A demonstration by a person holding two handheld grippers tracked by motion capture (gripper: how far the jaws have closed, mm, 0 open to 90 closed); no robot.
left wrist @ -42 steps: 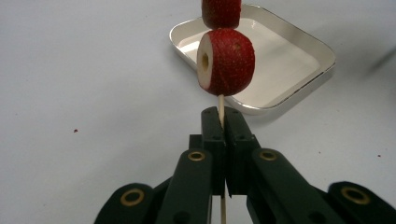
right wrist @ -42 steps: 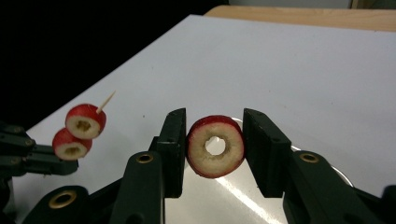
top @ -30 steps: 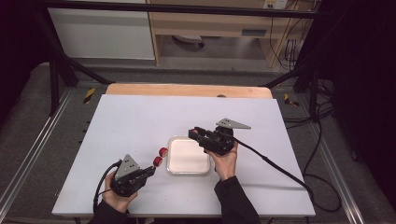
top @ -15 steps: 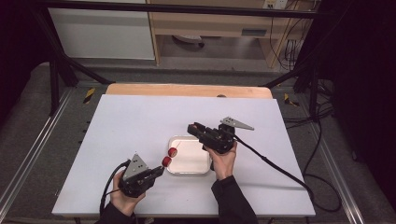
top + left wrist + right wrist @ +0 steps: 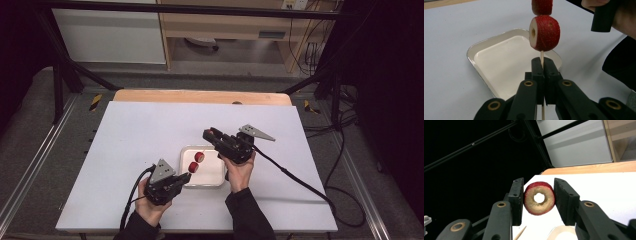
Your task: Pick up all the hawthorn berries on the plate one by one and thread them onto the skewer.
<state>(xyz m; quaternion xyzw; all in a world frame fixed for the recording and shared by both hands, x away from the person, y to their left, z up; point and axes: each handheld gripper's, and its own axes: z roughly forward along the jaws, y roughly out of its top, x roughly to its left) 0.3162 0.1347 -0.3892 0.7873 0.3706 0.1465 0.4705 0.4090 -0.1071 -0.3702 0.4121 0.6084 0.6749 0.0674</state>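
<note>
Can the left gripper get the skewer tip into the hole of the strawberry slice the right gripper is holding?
Probably yes. The left gripper clamps the skewer, and its tip nears the right gripper; that strawberry slice has an open hole, nothing between them.

Lighting: even, from overhead; white table (image 5: 150,135) bright, surroundings fall to near black. Shadows: soft, faint under the hands. Glare: mild sheen on the tray (image 5: 486,45) rim. Sharpness: high view soft and grainy; both gripper views slightly noisy, near jaws a little blurred, far background soft.
</note>
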